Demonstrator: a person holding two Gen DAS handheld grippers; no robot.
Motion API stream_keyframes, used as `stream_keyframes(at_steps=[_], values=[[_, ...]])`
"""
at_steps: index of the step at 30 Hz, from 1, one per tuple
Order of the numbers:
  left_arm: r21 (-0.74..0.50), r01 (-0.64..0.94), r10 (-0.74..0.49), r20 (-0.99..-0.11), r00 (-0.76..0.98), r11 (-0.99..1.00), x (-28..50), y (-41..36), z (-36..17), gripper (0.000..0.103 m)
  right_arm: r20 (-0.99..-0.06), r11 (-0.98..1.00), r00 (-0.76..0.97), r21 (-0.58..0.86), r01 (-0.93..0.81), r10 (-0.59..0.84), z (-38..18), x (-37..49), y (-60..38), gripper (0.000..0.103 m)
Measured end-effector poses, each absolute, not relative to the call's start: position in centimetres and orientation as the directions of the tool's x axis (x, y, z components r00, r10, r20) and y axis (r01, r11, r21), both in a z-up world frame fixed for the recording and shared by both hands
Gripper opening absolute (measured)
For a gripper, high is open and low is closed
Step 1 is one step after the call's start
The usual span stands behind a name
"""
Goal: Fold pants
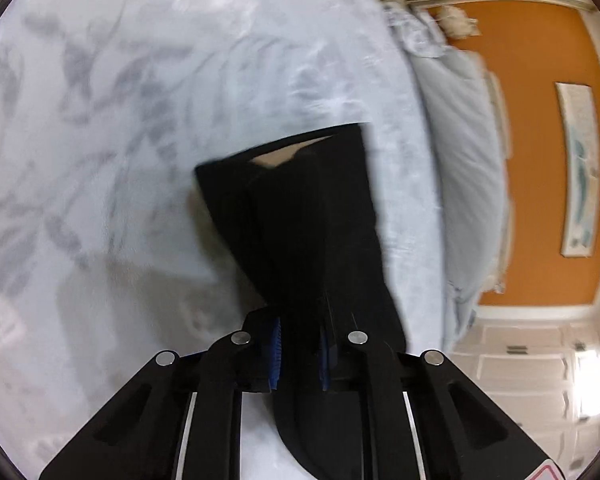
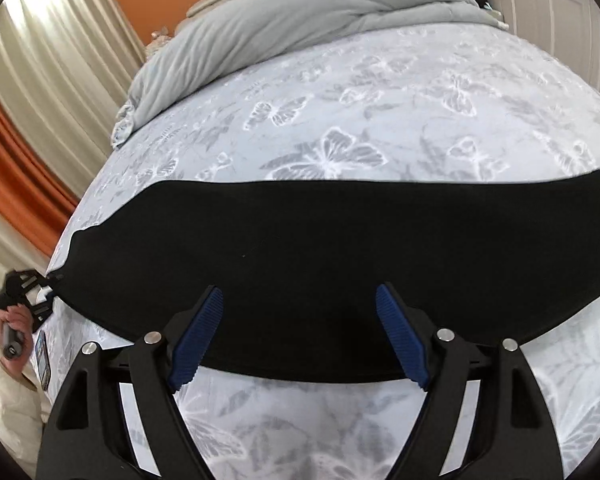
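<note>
**Black pants stretched across the bed, one end pinched by your left gripper**

Where writing might be sought, none can be read: a red-edged label corner (image 1: 548, 472) at the bottom of the left wrist view is cut off by the frame, and a small dark tag (image 2: 43, 356) at the bed edge in the right wrist view is too small to make out. Your left gripper (image 1: 299, 354) has its blue-padded fingers (image 1: 275, 354) drawn close together on a bunched end of the black pants (image 1: 300, 216), so it is clamped on the cloth; from there the fabric runs forward and fans out to a wider end showing a pale inner lining. In the right wrist view that same gripper (image 2: 30, 294) appears small at the far left, at the bed's edge, gripped by your left hand (image 2: 14, 330) around a dark handle, with a cream sleeve (image 2: 14, 404) below it. Your right gripper (image 2: 299, 336) stands wide, its blue pads (image 2: 198, 334) well apart, one on either side over the near edge of the pants (image 2: 300, 248); whether they touch the cloth cannot be told. The pants lie as one long dark band from left to right across the butterfly-print bedspread (image 2: 340, 128). A grey duvet (image 2: 284, 20) is heaped at the head of the bed, against an orange wall (image 1: 540, 60) that carries a framed picture (image 1: 578, 176); the left wrist view is motion-blurred
</note>
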State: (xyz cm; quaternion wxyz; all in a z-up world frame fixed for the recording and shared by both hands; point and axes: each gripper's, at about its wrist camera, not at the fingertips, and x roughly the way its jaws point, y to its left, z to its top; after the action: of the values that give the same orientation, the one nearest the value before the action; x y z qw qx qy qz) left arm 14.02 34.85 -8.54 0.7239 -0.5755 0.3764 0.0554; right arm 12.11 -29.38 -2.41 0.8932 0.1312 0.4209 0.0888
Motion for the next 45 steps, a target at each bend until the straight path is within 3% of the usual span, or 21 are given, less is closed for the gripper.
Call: stream_keyframes(at_steps=[4,7,15,23,25,27,31,33,36,39,42,45], values=[[-0.740,-0.571,-0.375,-0.673,0.638,0.356,14.7,35.2,-10.6,0.012,-0.789,0.964,0.599,0.247,0.099,0.140,-3.8,11.2,-34.0,0.080],[-0.744,-0.605,-0.420,-0.664,0.618,0.285,14.7,35.7,-12.9,0.013,-0.791,0.888,0.599,0.360,0.287,0.127,-4.6,9.4,-40.5,0.080],[-0.728,-0.611,-0.402,-0.683,0.610,0.309,15.1,35.4,-12.6,0.018,-0.784,0.703,0.619,0.472,0.532,0.058,-7.0,7.3,-53.3,0.083],[-0.709,-0.627,-0.358,-0.705,0.613,0.322,15.6,34.9,-12.4,0.020,-0.711,0.662,0.697,0.567,0.490,0.092,-9.4,9.9,-56.0,0.085],[-0.702,-0.625,-0.345,-0.712,0.612,0.341,15.8,34.6,-12.3,0.020,-0.703,0.695,0.706,0.549,0.465,0.082,-9.5,11.2,-55.7,0.070],[-0.694,-0.613,-0.332,-0.720,0.610,0.379,16.3,34.4,-11.9,0.013,-0.665,0.656,0.733,0.619,0.432,0.145,-9.0,12.2,-55.9,0.012],[-0.758,-0.532,-0.355,-0.649,0.673,0.378,15.7,34.7,-9.0,0.011,-0.514,0.679,0.840,0.680,0.275,0.174,-1.1,10.5,-54.7,0.012],[-0.799,-0.470,-0.399,-0.597,0.696,0.375,15.0,35.1,-6.9,0.011,-0.496,0.719,0.853,0.651,0.243,0.161,1.4,8.5,-54.4,0.012],[-0.771,-0.482,-0.417,-0.633,0.652,0.416,14.1,35.3,-7.1,0.012,-0.598,0.704,0.791,0.617,0.351,0.129,-2.0,6.7,-56.4,0.012],[-0.691,-0.600,-0.459,-0.720,0.520,0.404,14.2,35.6,-12.2,0.013,-0.746,0.619,0.643,0.590,0.519,0.172,-9.6,6.2,-59.4,0.012],[-0.740,-0.593,-0.510,-0.661,0.551,0.318,13.8,36.4,-13.5,0.014,-0.706,0.572,0.674,0.652,0.498,0.217,-10.3,5.9,-59.8,0.013],[-0.733,-0.577,-0.482,-0.676,0.557,0.360,13.7,36.0,-12.7,0.014,-0.701,0.633,0.694,0.615,0.470,0.166,-8.1,6.2,-58.3,0.013]])
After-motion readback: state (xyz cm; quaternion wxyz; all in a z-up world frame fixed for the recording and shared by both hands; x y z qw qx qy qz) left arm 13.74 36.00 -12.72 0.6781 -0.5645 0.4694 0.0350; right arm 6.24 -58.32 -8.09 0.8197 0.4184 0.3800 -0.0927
